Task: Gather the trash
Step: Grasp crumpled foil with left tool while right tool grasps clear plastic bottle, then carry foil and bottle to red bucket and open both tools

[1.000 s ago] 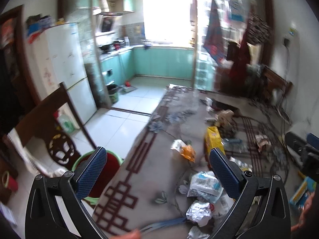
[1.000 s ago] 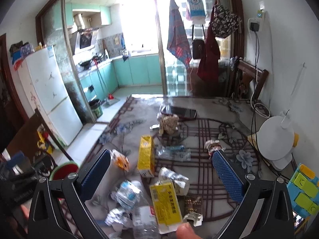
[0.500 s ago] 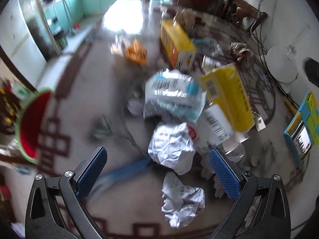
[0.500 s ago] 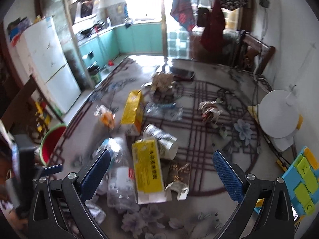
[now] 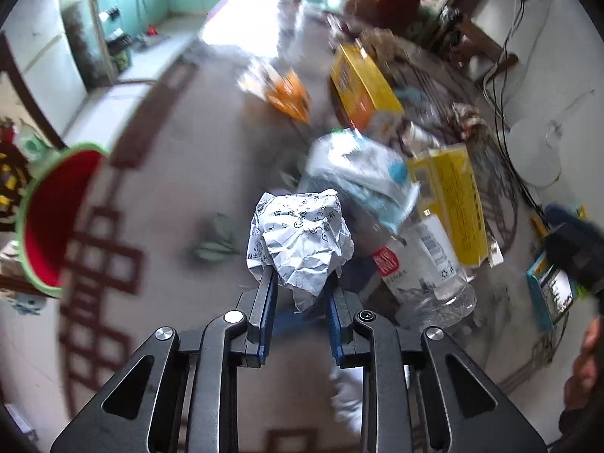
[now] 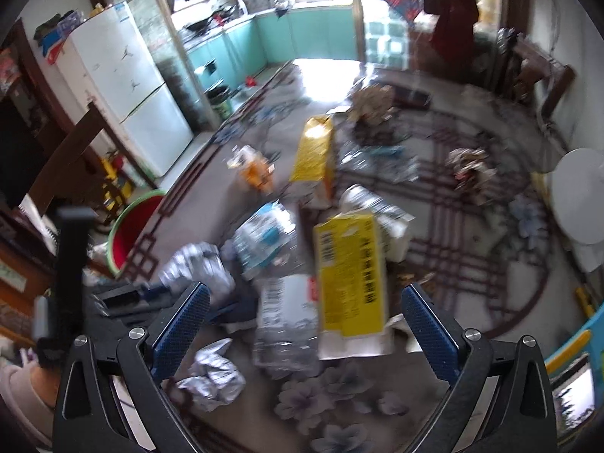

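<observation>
A crumpled white paper ball (image 5: 302, 234) with printed text sits between the blue pads of my left gripper (image 5: 298, 253), whose jaws are closing and press on it from both sides. Behind it lie a blue-white packet (image 5: 358, 177), a clear plastic bottle (image 5: 426, 260) and a flat yellow carton (image 5: 449, 200). My right gripper (image 6: 305, 290) hangs open over the bottle (image 6: 287, 324) and the yellow carton (image 6: 347, 275), holding nothing. A second paper ball (image 6: 211, 373) lies near its left finger. A red bin with a green rim (image 5: 49, 219) stands off the table's left edge.
Further back on the patterned table (image 5: 170, 173) are an orange wrapper (image 5: 287, 94), an upright yellow box (image 5: 362, 83) and more scraps. A white round stand (image 6: 581, 196) and a blue-yellow toy (image 6: 573, 358) sit at the right. A fridge (image 6: 124, 87) and a wooden chair are left.
Both grippers have tipped down and sunk towards the table. My left gripper has gone from wide open to closed around the crumpled paper ball. The right gripper stays open.
</observation>
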`<state>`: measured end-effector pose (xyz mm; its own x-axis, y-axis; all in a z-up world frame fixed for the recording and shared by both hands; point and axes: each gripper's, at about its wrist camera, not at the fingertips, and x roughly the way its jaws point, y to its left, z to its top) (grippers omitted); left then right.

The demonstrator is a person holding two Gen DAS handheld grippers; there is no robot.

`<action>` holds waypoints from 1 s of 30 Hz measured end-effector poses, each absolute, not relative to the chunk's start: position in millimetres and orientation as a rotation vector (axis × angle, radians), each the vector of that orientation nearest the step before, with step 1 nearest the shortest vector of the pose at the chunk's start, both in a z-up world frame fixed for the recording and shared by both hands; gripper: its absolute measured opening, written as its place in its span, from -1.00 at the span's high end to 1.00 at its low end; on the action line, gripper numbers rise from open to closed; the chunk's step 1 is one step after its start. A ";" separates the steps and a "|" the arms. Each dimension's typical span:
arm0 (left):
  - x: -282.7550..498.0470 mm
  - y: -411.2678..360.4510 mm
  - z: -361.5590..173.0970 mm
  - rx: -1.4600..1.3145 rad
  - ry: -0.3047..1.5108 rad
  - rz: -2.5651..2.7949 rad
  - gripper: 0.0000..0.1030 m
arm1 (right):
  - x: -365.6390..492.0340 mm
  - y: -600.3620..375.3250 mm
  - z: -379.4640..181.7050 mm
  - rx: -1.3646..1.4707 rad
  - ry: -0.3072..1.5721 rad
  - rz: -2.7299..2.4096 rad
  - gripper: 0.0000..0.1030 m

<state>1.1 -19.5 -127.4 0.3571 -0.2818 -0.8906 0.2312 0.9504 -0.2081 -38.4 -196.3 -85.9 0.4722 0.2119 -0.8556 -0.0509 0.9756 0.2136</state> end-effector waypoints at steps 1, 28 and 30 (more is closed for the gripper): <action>0.7 -14.9 -122.9 -0.053 1.145 -0.321 0.56 | -37.9 -190.6 -89.9 0.163 1.079 0.177 -0.90; 57.1 64.8 -93.7 -0.046 1.042 -0.362 0.55 | -28.4 -180.3 -107.1 0.327 1.167 0.021 -0.05; 62.6 69.8 -93.5 -0.043 1.039 -0.371 0.55 | -30.0 -183.4 -95.5 0.345 1.142 -0.026 -0.05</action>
<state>62.6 69.8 -93.5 0.4506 -0.3203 -0.8333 0.2803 0.9370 -0.2086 -30.0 -183.4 -95.5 0.4219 0.1547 -0.8934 0.1948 0.9469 0.2560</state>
